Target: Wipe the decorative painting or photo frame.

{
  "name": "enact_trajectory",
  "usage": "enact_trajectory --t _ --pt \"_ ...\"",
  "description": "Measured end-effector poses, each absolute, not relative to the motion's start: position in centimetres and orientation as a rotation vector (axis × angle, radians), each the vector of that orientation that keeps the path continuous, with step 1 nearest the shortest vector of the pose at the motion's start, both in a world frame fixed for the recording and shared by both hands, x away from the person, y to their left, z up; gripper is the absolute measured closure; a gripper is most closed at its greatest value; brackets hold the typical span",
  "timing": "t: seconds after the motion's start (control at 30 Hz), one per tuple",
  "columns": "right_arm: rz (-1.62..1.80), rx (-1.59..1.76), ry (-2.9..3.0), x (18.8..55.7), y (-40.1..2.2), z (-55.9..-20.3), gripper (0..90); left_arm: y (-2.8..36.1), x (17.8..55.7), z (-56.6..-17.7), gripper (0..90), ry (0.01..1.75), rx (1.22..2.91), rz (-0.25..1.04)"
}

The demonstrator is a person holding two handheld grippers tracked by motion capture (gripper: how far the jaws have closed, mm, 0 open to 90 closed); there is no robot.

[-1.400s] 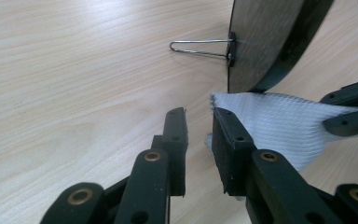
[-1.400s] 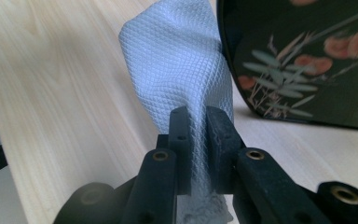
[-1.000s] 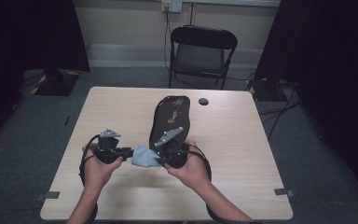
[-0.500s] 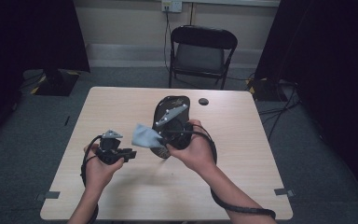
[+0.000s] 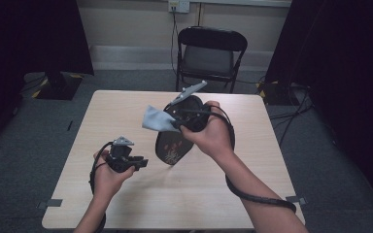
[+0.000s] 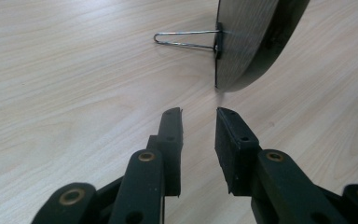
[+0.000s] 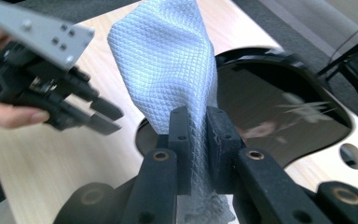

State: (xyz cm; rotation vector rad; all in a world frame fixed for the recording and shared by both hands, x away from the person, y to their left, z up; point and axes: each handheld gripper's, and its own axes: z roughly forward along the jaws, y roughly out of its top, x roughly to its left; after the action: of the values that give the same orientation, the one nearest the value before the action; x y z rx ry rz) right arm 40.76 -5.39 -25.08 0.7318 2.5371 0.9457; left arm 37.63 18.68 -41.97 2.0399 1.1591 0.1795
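A dark glossy oval mirror [image 5: 174, 148] stands tilted on the table, propped by a wire stand [image 6: 186, 38] at its back [image 6: 247, 42]. My right gripper [image 5: 172, 120] hovers above the mirror, shut on a pale blue-grey woven cloth [image 5: 156, 119]. In the right gripper view the cloth [image 7: 168, 60] rises from between the pads of that gripper [image 7: 198, 114], over the mirror's face [image 7: 279, 112]. My left gripper [image 5: 143, 164] is held low over the table, left of the mirror. Its jaws [image 6: 199, 114] have just been opening and stand apart with nothing between them.
A black folding chair [image 5: 211, 53] stands behind the table's far edge [image 5: 126, 92]. A small dark round thing [image 7: 349, 156] lies on the table beyond the mirror. Bare wood [image 5: 175, 204] stretches toward the near edge. The left gripper [image 7: 105, 116] is also in the right gripper view.
The right hand has risen with the cloth, from low beside the left gripper to above the mirror's top. The left hand has stayed put.
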Motion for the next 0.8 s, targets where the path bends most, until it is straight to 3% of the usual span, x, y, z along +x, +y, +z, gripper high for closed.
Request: enact_trajectory --t 0.47,0.8 --pt "0.897 0.864 2.436 43.9 -7.4 -22.8 82.0 17.6 37.6 -42.0 68.7 1.110 2.052 0.168" --pt "0.871 0.973 2.401 46.1 -9.1 -23.3 81.9 16.8 38.0 -42.1 67.1 1.079 2.058 0.177"
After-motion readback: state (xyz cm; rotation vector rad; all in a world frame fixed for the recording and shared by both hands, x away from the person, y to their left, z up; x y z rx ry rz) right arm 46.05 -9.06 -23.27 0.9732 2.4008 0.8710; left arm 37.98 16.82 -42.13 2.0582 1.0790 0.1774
